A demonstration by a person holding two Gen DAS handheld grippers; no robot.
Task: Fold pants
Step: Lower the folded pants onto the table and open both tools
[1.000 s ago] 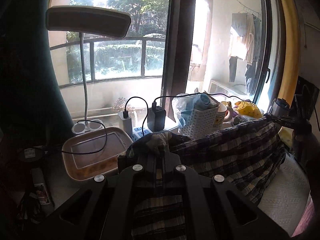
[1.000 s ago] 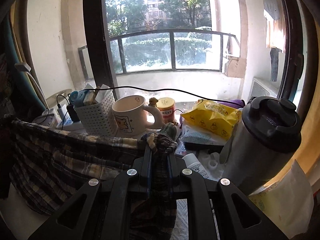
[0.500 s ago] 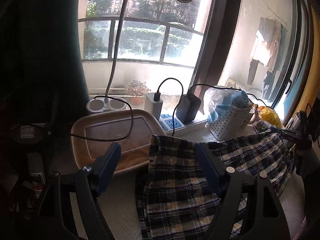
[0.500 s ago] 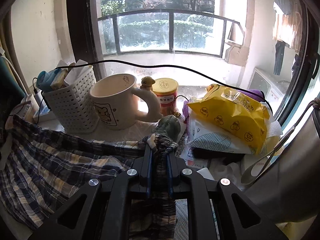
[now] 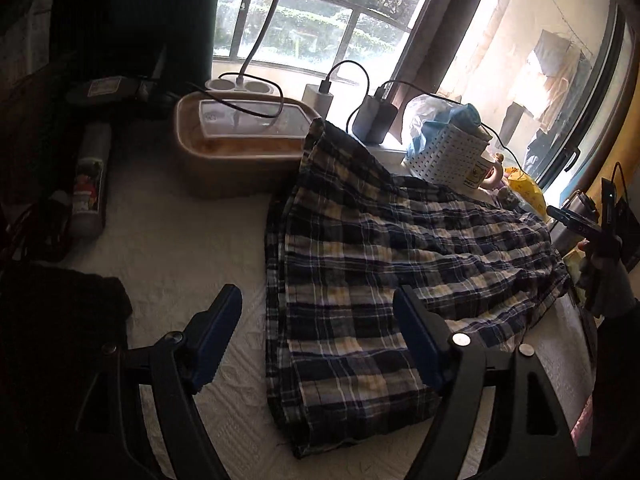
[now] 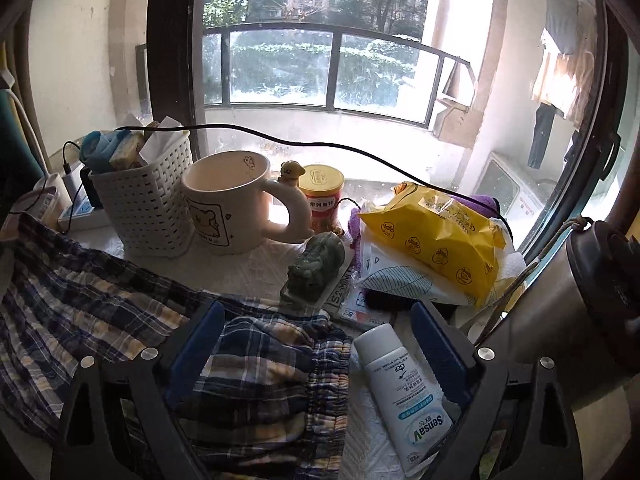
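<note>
Your left gripper [image 5: 318,304] hangs over the white table [image 5: 192,240] with its jaws spread wide and nothing between the pads; the plaid pants [image 5: 384,264] lie flat beyond and under the right-hand finger, their near edge running between the two fingers without touching either pad. The far left corner of the cloth rests against the brown tray [image 5: 224,160], and the far edge lies just before the white basket [image 5: 448,156].

Your right gripper [image 6: 316,316] has just let its jaws swing apart, and they stand released. The bunched waistband of the pants [image 6: 260,364] lies on the table between the fingers, nearer the left one, pressed by neither pad. A white bottle [image 6: 400,392] lies beside the cloth, toward the right finger. A green figurine [image 6: 318,266] and a cream mug [image 6: 228,204] stand just beyond.
</note>
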